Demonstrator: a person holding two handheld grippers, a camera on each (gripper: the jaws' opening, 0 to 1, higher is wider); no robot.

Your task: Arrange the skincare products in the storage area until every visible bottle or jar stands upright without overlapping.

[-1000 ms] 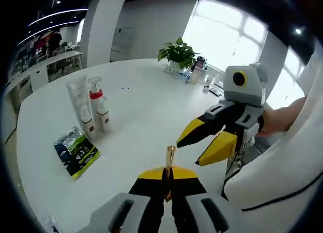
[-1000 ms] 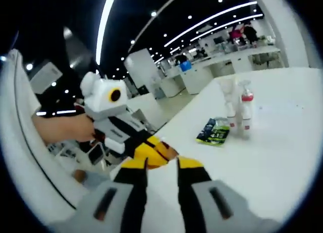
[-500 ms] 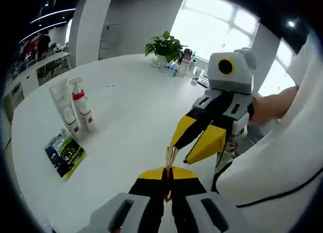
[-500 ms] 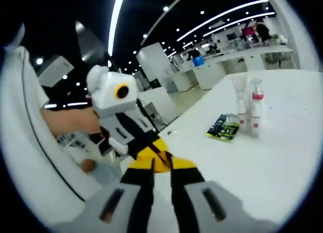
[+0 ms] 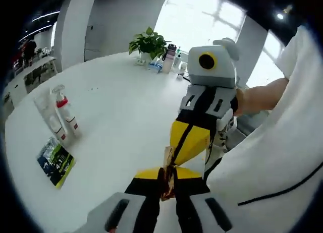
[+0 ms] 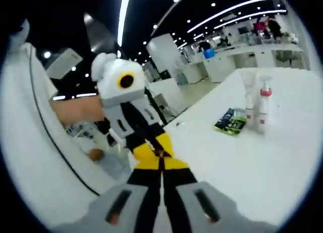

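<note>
A thin gold packet (image 5: 168, 165), seen edge-on, is held between both grippers above the white table (image 5: 126, 102). My left gripper (image 5: 168, 173) is shut on its lower end. The right gripper (image 5: 173, 151) comes in from the right, its yellow jaws shut on the packet's top. In the right gripper view my right gripper (image 6: 161, 161) meets the left gripper (image 6: 155, 151) tip to tip, with a sliver of the packet (image 6: 160, 153) between them. A white tube (image 5: 48, 114) and a red-collared pump bottle (image 5: 65, 114) stand upright at the left. A green-black sachet (image 5: 55, 162) lies flat in front of them.
A potted plant (image 5: 148, 44) and several bottles (image 5: 169, 59) stand at the table's far edge by the window. A person's arm (image 5: 257, 94) and white clothing (image 5: 272, 162) close off the right side. The tube (image 6: 248, 92), pump bottle (image 6: 263, 104) and sachet (image 6: 232, 123) are grouped on the table.
The right gripper has moved in and shut its jaws on the top of the gold packet. The left gripper stays shut on the packet while both views swing a little.
</note>
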